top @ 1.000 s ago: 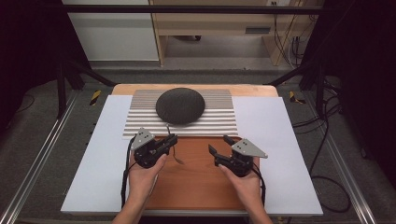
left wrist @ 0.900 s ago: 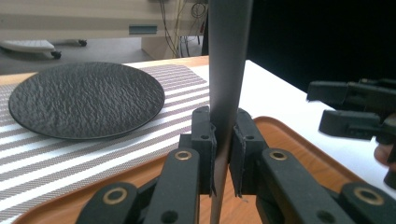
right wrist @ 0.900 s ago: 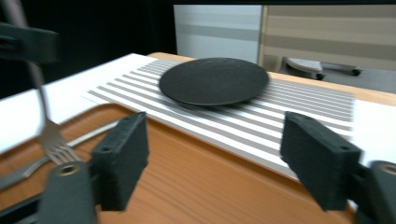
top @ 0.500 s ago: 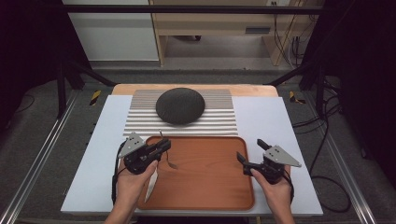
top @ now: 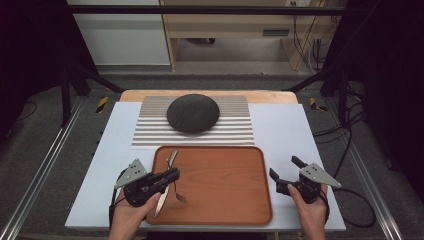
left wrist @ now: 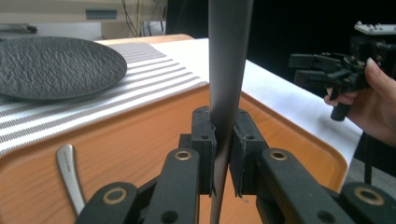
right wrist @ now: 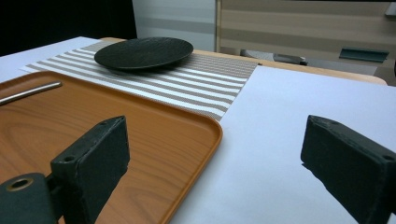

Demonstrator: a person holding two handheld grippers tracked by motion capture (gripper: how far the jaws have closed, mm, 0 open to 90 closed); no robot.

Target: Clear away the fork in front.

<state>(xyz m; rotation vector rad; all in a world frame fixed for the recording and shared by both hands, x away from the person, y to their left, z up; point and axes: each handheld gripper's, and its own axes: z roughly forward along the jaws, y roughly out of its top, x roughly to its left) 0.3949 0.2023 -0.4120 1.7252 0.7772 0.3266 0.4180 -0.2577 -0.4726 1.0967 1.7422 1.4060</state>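
Gripping a knife (top: pixel 161 197) at tray (top: pixel 260 170) edge, left gripper (top: pixel 172 175); right gripper (top: pixel 284 168) wide, empty.

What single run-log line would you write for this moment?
left gripper: shut on knife over tray | right gripper: open, empty, right of tray | fork: on tray | plate: on striped mat

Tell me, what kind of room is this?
Probably a lab bench staged as a dining spot. A black plate sits on a striped placemat beside a wooden tray, while metal rails, loose cables and dark surroundings suggest a recording setup.
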